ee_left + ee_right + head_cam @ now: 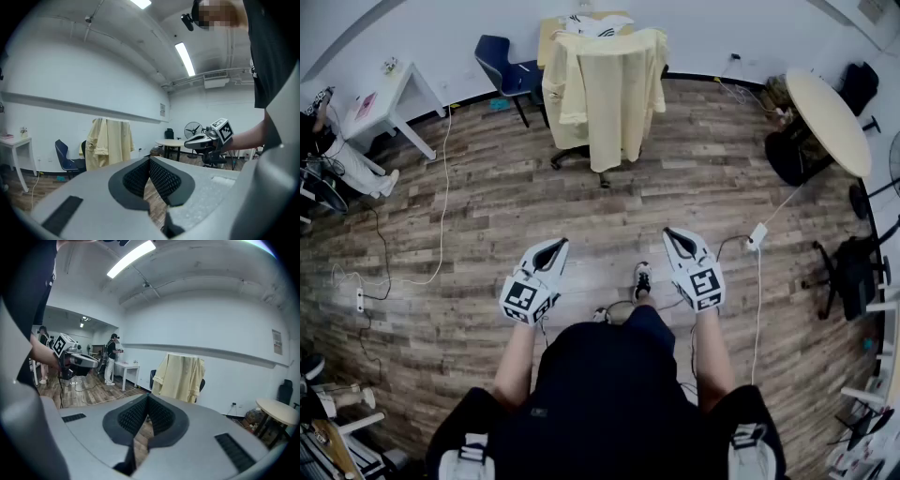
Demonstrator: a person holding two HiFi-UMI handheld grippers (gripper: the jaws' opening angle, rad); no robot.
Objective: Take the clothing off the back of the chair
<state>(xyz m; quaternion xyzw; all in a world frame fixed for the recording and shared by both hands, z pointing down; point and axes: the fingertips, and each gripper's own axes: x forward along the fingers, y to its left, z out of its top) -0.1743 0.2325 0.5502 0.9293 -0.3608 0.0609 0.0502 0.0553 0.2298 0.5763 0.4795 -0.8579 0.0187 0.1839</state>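
The floor [469, 216] is grey-brown wood planks with a streaked grain. Each claw is a smooth matte grey shell that tapers to a point, lined inside with dark pads with a fine grid texture. The left claw [559, 244] and the right claw [672, 232] are both clenched, their pads meeting at the tips with nothing between them. They are held side by side above the planks.

Thin white cables [442, 169] trail over the floor, and a small white power strip [757, 235] lies near the right claw. A blue chair [504, 64] stands by the wall. A white counter [398, 84] is at the left and a round pale counter [828, 117] at the right.

The clothing [605, 89] is well apart from both claws, across a stretch of floor. It is pale yellow, soft and matte, draped over the back of a dark swivel chair [575, 156]. It hangs in long straight folds with a short sleeve drooping at each side, and it covers the chair down to its legs.
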